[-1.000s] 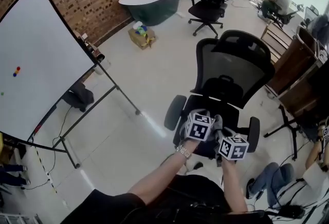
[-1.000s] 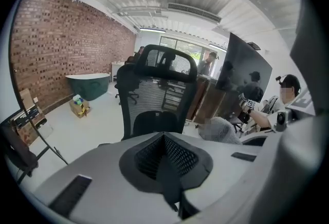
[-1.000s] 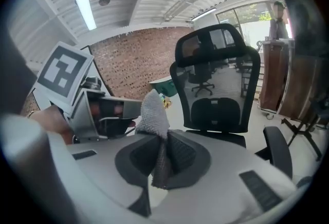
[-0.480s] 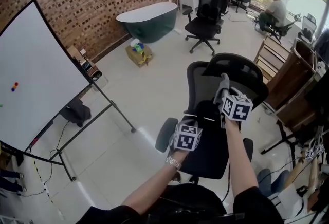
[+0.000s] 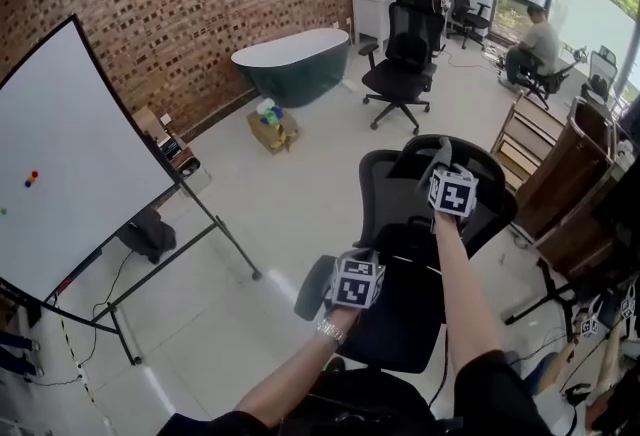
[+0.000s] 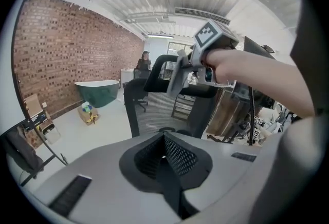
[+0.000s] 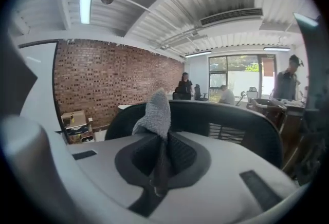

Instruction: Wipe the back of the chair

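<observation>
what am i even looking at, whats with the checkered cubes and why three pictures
No robot: a person holds a hand tool with a two-jaw claw in each hand. The patterned cubes are part of those tools. One picture is from a camera on the person's head, looking down; the other two are from cameras riding on each tool, looking along its claw. The right claw is shut on a grey cloth at the top of a black office chair. The left claw is shut and empty, lower down beside the chair.
</observation>
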The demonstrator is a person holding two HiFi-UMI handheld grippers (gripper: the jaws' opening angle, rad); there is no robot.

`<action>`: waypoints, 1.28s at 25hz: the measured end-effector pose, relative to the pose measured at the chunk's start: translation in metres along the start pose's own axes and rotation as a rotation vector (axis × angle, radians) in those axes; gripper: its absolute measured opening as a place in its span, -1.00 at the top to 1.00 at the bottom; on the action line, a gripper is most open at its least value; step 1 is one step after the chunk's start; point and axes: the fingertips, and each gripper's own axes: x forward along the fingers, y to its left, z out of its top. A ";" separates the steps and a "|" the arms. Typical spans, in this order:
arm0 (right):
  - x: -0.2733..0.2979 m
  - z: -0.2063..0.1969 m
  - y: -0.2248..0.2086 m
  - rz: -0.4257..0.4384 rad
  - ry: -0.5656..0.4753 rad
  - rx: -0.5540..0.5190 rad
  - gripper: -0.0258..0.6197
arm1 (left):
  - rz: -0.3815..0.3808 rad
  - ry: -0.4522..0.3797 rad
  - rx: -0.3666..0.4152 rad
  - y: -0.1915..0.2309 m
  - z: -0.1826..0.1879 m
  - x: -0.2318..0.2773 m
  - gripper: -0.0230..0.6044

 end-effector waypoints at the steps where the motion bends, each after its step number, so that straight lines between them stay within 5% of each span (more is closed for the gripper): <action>1: -0.006 0.000 -0.017 -0.031 -0.016 0.019 0.86 | -0.001 -0.005 0.002 0.000 0.002 0.002 0.92; 8: -0.073 -0.013 -0.161 -0.318 -0.093 0.088 0.86 | -0.068 -0.015 0.011 -0.033 0.014 0.029 0.92; 11: -0.090 -0.022 -0.194 -0.357 -0.090 0.135 0.86 | -0.104 -0.027 0.024 -0.051 0.019 0.031 0.92; 14: -0.093 -0.014 -0.162 -0.281 -0.125 0.150 0.86 | -0.105 -0.028 0.030 -0.053 0.018 0.030 0.92; 19: -0.041 -0.001 -0.002 0.045 -0.106 0.045 0.86 | -0.050 -0.020 -0.001 -0.029 0.010 0.025 0.92; 22: -0.008 -0.004 0.057 0.112 -0.077 -0.040 0.86 | -0.012 -0.022 -0.018 -0.013 0.004 0.014 0.92; 27: 0.008 -0.008 0.052 0.077 -0.126 -0.040 0.86 | 0.033 -0.032 -0.039 0.011 -0.002 -0.001 0.92; 32: -0.008 -0.024 -0.028 -0.069 -0.148 0.003 0.86 | 0.019 -0.036 -0.032 0.005 0.001 0.001 0.92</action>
